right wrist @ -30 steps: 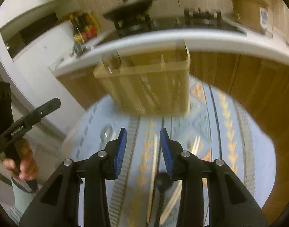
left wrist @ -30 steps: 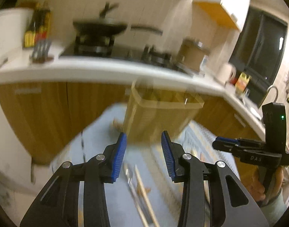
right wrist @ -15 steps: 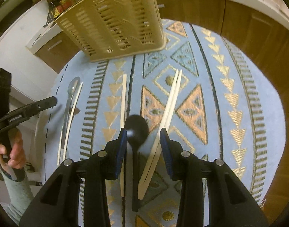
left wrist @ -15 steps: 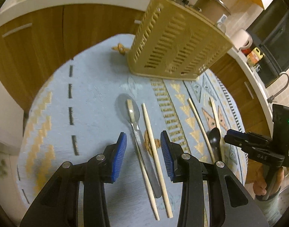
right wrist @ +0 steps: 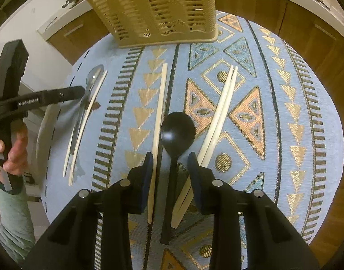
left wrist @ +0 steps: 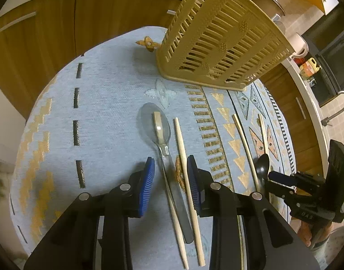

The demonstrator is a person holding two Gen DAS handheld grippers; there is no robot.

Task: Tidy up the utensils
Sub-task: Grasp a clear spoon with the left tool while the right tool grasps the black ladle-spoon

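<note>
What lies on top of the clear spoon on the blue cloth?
One pale wooden chopstick lies across the bowl of the clear spoon and runs down beside its handle. Whether anything lies under the spoon besides the patterned blue cloth cannot be seen.

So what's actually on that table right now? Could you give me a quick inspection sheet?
Surface: round table under a blue patterned cloth.
Job's things: beige slotted utensil basket at the far edge; metal spoon between two chopsticks; black spoon between a single chopstick and a chopstick pair.
Clutter: nothing seen.
Grippers: left gripper open over the metal spoon's handle; right gripper open over the black spoon's handle.
Cables: nothing seen.
Surroundings: wooden kitchen cabinets, white countertop.
</note>
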